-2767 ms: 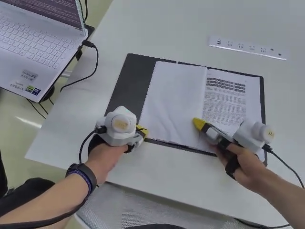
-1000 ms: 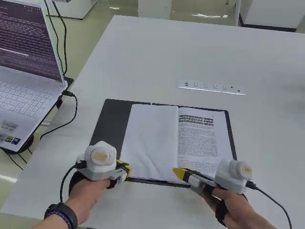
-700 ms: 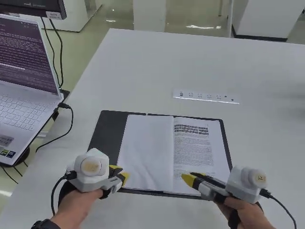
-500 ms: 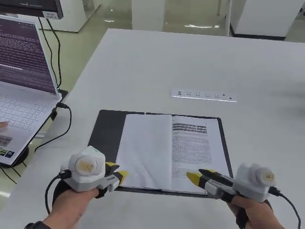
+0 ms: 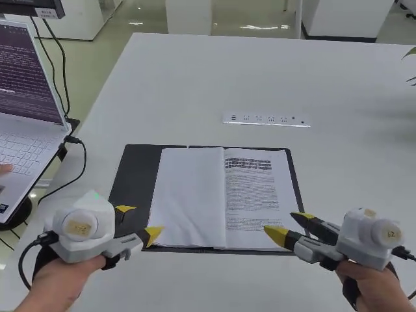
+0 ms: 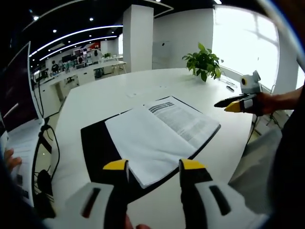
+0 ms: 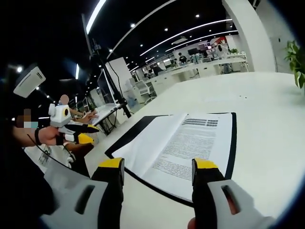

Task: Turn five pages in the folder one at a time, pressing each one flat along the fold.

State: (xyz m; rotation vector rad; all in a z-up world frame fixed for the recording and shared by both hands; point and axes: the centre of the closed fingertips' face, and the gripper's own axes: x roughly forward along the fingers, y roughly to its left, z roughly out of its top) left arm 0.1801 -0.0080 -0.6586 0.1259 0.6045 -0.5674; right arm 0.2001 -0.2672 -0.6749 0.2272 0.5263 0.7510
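We hold the left gripper (image 5: 140, 221) with its jaws spread wide and nothing between them (its tips are yellow). Just ahead of it, a little to its right, lies the folder (image 5: 133, 175), open flat on the bench (image 5: 195, 71), with the blank page (image 5: 188, 195) nearest this gripper. The right gripper (image 5: 288, 224) is likewise wide open and empty, raised by the folder's near right corner; ahead of its jaws lies the printed page (image 5: 257, 188). Beyond the folder from both grippers sits a power strip (image 5: 266, 120). Well off to the left gripper's left stands a laptop (image 5: 26, 84).
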